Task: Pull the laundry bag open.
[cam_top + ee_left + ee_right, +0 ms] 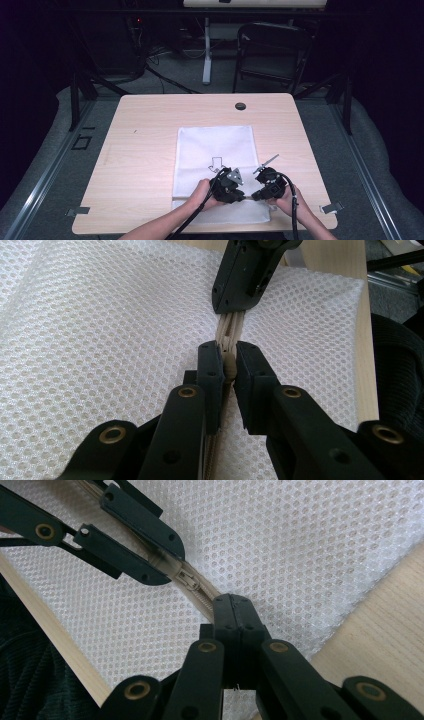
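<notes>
High view: both hands meet low over the near edge of the white mesh bag (215,145), left tongs (228,371) and right tongs (234,614) clamped on its beige zipper (192,585).

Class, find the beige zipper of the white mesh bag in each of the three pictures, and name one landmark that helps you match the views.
High view: the zipper is a faint line low on the bag, between the two grippers.
Left gripper view: it runs up the centre, pinched by the left gripper.
Right gripper view: it slants from upper left to centre, into the right gripper.
Shared landmark: the white mesh bag on the wooden table.
</notes>
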`<state>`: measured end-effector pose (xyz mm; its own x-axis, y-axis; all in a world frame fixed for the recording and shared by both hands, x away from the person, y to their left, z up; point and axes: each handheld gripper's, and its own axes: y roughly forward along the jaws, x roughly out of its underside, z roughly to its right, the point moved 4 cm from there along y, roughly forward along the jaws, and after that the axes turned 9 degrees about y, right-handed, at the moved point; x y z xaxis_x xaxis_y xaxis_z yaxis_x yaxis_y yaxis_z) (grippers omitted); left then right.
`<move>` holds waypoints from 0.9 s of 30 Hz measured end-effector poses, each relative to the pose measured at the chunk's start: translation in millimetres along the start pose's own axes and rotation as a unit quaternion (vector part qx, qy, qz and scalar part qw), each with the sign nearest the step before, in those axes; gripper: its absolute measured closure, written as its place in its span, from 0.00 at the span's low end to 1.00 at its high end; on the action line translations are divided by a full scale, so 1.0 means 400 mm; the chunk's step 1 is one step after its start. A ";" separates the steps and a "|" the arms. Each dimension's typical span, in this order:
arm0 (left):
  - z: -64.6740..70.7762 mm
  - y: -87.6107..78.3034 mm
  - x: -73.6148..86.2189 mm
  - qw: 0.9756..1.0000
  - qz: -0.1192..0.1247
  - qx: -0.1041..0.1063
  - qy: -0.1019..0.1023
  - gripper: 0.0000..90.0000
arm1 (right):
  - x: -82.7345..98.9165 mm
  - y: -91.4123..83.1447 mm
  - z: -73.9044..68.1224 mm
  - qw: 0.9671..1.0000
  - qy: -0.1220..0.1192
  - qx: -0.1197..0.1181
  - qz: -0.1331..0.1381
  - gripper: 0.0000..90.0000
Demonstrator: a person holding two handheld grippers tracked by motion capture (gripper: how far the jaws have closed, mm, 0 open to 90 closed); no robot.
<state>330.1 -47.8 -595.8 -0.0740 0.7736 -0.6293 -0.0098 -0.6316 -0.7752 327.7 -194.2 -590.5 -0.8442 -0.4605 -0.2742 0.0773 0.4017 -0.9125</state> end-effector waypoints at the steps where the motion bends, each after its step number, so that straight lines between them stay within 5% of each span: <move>1: 0.000 0.000 0.000 1.000 0.000 0.001 -0.002 0.91 | 0.000 0.000 -0.001 1.000 -0.001 0.003 -0.002 1.00; 7: 0.001 0.001 -0.001 1.000 -0.002 0.004 0.003 0.91 | 0.000 -0.005 0.000 1.000 -0.015 0.012 -0.020 1.00; 27: -0.008 -0.013 0.005 1.000 -0.004 0.014 0.012 0.91 | 0.008 -0.006 -0.010 0.999 -0.019 0.030 -0.017 1.00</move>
<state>333.1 -42.8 -593.4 -0.0501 0.7797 -0.6241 -0.0388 -0.6259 -0.7789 322.8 -193.5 -588.0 -0.8266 -0.5028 -0.2529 0.0817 0.3374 -0.9378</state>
